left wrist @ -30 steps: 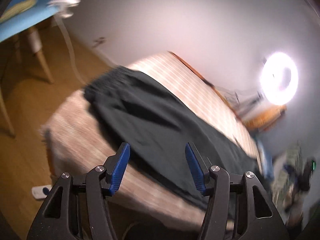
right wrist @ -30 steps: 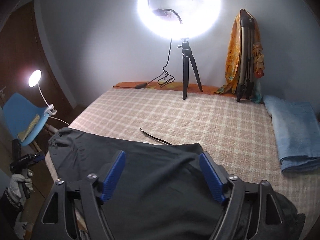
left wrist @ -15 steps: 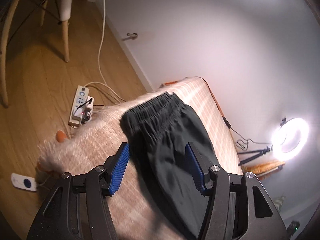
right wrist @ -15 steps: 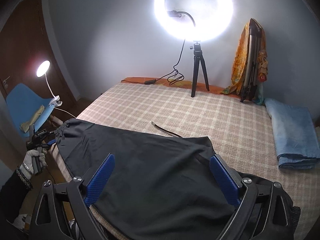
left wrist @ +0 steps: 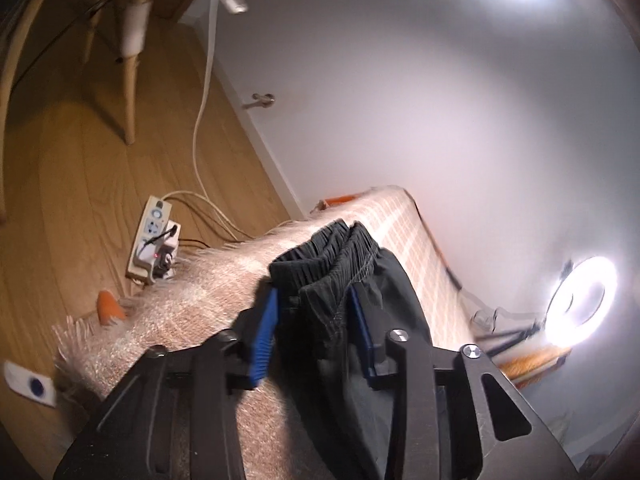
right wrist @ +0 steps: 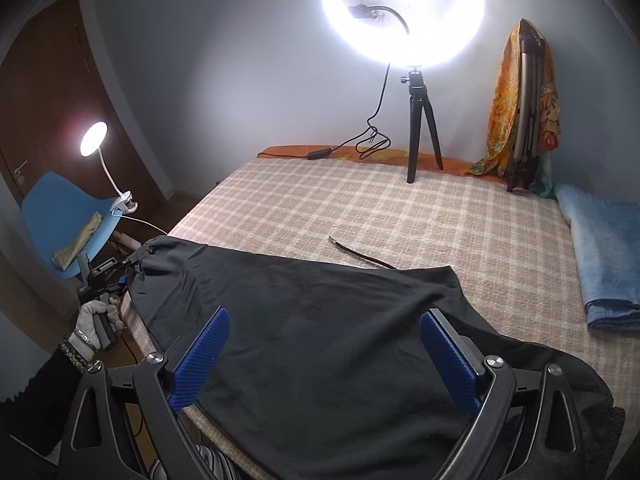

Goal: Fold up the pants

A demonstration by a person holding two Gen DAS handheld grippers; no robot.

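Note:
Black pants [right wrist: 312, 320] lie spread across the near part of a checked bedspread [right wrist: 400, 216]. In the left wrist view their elastic waistband [left wrist: 336, 252] sits at the bed's corner, between the blue pads of my left gripper [left wrist: 314, 300], which straddles the fabric with its jaws still apart. My right gripper [right wrist: 324, 344] is wide open and empty, hovering over the middle of the pants. In the right wrist view the left gripper [right wrist: 120, 276] shows at the waistband end, held by a gloved hand [right wrist: 94, 320].
A ring light on a tripod [right wrist: 416, 120] stands at the back of the bed. A folded blue cloth [right wrist: 604, 256] lies at the right. A thin dark cord [right wrist: 360, 254] lies beyond the pants. A blue chair [right wrist: 68, 216] and a power strip [left wrist: 152, 236] sit left of the bed.
My left gripper swung to the waistband corner and moved in until the band lies between its pads, jaws narrowing. My right gripper opened wider and rose slightly.

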